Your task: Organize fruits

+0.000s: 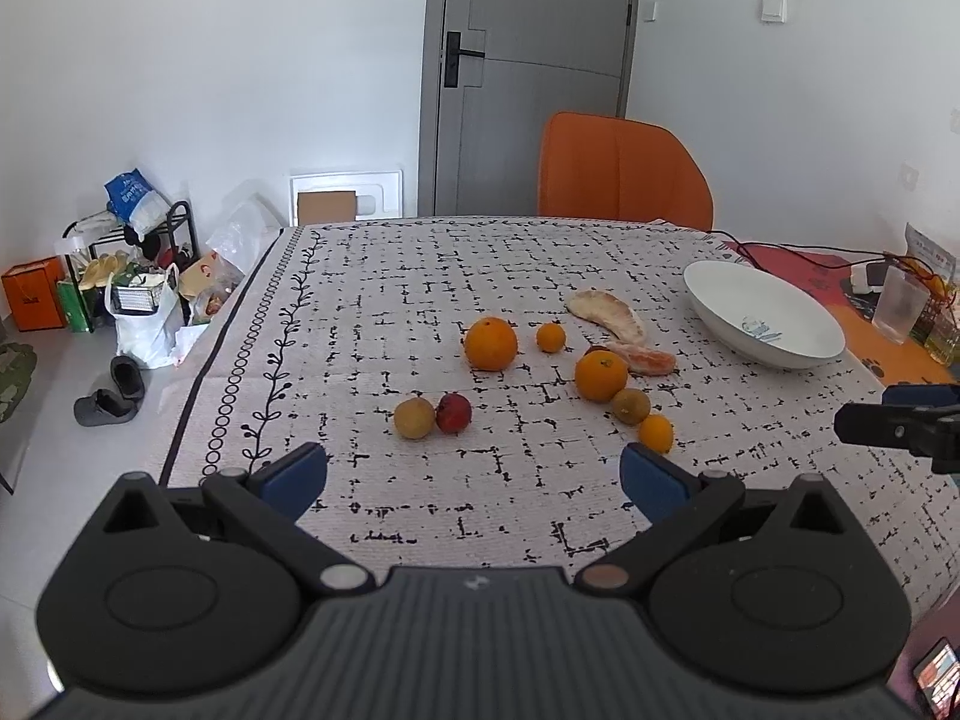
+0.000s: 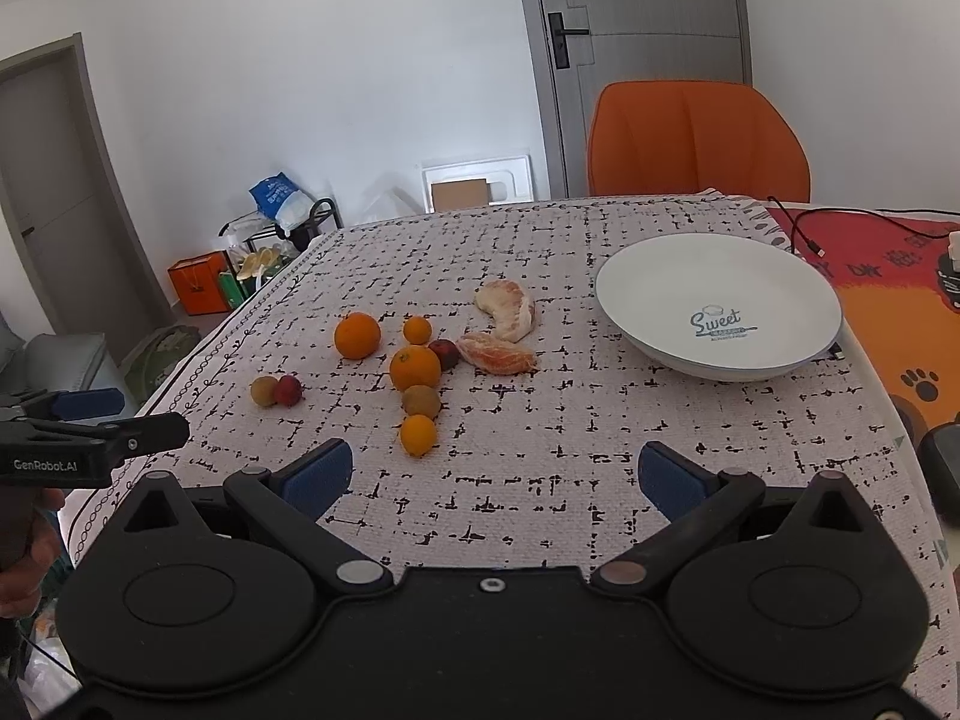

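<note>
Several fruits lie loose on the patterned tablecloth: a large orange (image 1: 490, 343) (image 2: 357, 334), a second orange (image 1: 600, 376) (image 2: 414, 367), small oranges (image 1: 550, 337) (image 1: 655, 433) (image 2: 417, 435), brown round fruits (image 1: 414, 417) (image 1: 630, 405) (image 2: 421, 401), a red fruit (image 1: 453, 413) (image 2: 288, 390) and two peeled pomelo pieces (image 1: 606, 313) (image 2: 497, 355). An empty white bowl (image 1: 762, 312) (image 2: 717, 306) stands at the right. My left gripper (image 1: 474, 474) is open and empty, short of the fruits. My right gripper (image 2: 495, 471) is open and empty, near the closest small orange.
An orange chair (image 1: 621, 174) stands behind the table's far edge. A cable (image 2: 840, 222), a plastic cup (image 1: 900, 306) and an orange mat (image 2: 900, 276) lie at the right. Bags and a rack (image 1: 132, 264) crowd the floor at the left.
</note>
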### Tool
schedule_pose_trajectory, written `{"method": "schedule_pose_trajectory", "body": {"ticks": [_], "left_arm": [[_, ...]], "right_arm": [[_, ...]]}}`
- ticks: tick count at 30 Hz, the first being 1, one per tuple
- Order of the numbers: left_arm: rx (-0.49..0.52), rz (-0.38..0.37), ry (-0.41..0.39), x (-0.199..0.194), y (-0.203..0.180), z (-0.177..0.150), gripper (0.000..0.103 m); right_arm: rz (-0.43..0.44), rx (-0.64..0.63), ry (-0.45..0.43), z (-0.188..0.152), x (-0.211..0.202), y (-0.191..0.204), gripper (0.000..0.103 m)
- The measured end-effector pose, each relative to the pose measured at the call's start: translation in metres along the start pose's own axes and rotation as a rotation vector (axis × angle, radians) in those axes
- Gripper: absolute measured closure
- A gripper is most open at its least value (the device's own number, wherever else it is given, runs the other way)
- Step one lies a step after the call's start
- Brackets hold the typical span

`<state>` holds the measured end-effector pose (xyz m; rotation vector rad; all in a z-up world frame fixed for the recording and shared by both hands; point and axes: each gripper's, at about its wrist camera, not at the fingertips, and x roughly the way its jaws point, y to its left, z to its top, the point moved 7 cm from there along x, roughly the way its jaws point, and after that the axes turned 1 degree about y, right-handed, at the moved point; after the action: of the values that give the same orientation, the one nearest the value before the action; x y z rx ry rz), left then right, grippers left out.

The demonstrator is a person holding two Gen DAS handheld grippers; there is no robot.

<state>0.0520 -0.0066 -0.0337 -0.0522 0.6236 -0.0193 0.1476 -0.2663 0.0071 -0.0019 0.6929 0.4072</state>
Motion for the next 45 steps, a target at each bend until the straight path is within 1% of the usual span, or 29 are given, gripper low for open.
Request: {"method": "schedule_pose_trajectory", "body": {"ticks": [15, 41, 45], "left_arm": [[-0.021, -0.017, -0.006, 0.0008, -0.0002, 0.0008, 0.0], [-0.035, -0.013, -0.03, -0.004, 0.0028, 0.0046, 0.0], [-0.04, -0.012, -0.045, -0.0046, 0.0022, 0.0051, 0.0]], "right_arm": [[0.005, -0.008, 0.003, -0.001, 0.0005, 0.0051, 0.0], [0.001, -0.012, 0.008, -0.0013, 0.0007, 0.0042, 0.0], [-0.004, -0.014, 0.005, -0.0012, 0.0018, 0.0033, 0.0]]}}
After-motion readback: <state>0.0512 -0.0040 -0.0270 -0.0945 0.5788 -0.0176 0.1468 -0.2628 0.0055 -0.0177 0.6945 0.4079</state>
